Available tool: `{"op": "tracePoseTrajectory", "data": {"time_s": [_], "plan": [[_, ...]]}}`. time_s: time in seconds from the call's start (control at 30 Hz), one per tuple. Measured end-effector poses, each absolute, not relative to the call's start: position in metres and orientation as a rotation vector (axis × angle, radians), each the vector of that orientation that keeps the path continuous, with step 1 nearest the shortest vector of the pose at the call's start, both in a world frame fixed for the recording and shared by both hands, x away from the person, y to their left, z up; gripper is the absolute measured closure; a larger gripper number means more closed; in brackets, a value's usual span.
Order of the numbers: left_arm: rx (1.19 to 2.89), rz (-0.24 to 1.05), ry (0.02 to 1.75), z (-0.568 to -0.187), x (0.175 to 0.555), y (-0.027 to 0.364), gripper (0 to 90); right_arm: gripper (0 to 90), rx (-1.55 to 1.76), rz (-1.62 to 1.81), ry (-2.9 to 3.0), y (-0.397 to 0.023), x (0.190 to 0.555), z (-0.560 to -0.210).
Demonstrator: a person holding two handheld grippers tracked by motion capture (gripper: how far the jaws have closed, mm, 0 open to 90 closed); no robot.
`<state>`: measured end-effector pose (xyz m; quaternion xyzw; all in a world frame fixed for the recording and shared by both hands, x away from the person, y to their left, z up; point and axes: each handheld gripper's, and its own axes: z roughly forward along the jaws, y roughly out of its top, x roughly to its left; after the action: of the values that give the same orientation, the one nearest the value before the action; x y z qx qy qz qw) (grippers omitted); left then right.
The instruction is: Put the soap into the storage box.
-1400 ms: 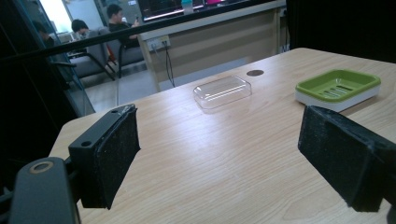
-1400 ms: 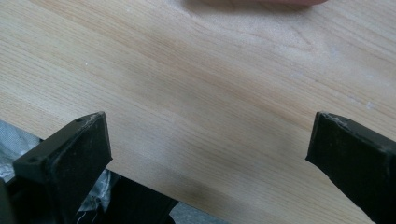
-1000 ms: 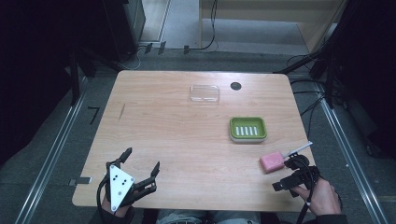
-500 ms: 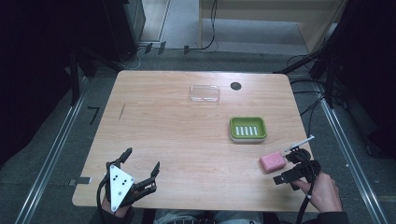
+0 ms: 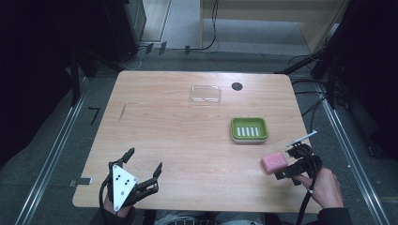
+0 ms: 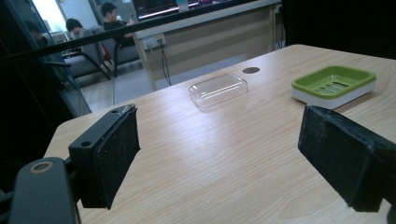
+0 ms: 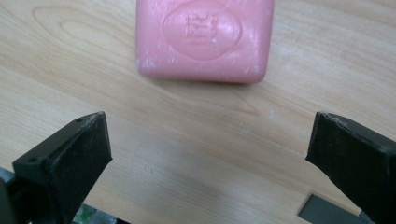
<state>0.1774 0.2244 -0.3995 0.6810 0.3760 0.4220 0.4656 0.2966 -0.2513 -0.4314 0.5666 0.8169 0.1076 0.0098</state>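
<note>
My right tongs (image 7: 210, 154) are spread wide, aimed at the pink soap (image 7: 204, 39) just ahead, so the bar fits between the jaws. Soap lies flat on the bench (image 5: 187, 140), near the green dish (image 5: 249, 129), likely its destination. Left tongs (image 5: 143, 161) gape empty, parked well away from the soap.

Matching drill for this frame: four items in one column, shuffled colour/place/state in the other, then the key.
Things:
1. soap bar
2. soap dish
3. clear lid
4. left gripper

Descriptions:
A. green, slotted, right half of the table
B. transparent, near the far edge
C. open, over the near left corner
D. pink, just ahead of the open right gripper

Pairs: 1-D, 2-A, 3-B, 4-C
</note>
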Motion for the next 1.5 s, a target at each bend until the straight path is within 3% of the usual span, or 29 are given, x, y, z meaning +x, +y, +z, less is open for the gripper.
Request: {"op": "tracePoseTrajectory", "data": {"time_s": [1.5], "plan": [[1.679,1.025,0.919,-0.4,0.18,0.223,12.9,0.0,1.821,0.275,2.6,-0.225,0.344,-0.459]]}}
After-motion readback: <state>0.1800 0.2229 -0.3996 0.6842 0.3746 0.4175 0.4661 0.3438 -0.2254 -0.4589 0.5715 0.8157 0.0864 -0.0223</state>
